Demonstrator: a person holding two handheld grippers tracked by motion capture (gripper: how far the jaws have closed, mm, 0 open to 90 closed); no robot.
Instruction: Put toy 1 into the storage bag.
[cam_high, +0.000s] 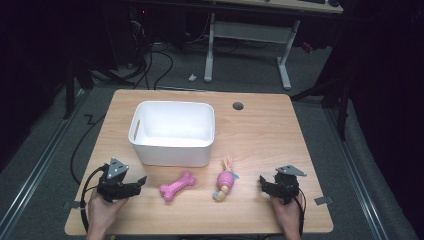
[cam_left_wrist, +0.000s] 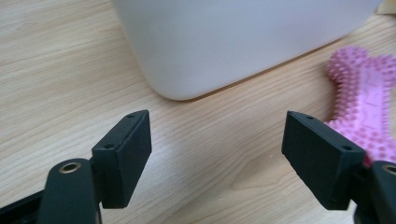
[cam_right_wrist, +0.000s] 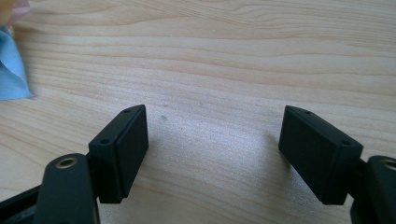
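A white plastic bin (cam_high: 172, 132) stands on the wooden table (cam_high: 260, 130), empty as far as I see. In front of it lie a pink spiky bone toy (cam_high: 177, 185) and a pink rope-and-ball toy (cam_high: 225, 179) with coloured tassels. My left gripper (cam_high: 137, 184) rests at the front left, open, jaws pointing toward the bone. In the left gripper view the gripper (cam_left_wrist: 217, 140) frames bare wood, with the bin's corner (cam_left_wrist: 196, 51) ahead and the bone (cam_left_wrist: 364, 102) at the right. My right gripper (cam_high: 263, 183) sits open at the front right; in its own view the gripper (cam_right_wrist: 212, 135) spans bare table.
A round cable hole (cam_high: 238, 106) sits near the table's far edge. A blue scrap of the rope toy (cam_right_wrist: 11, 74) shows at the left of the right gripper view. Beyond the table are a desk frame (cam_high: 250, 45) and floor cables.
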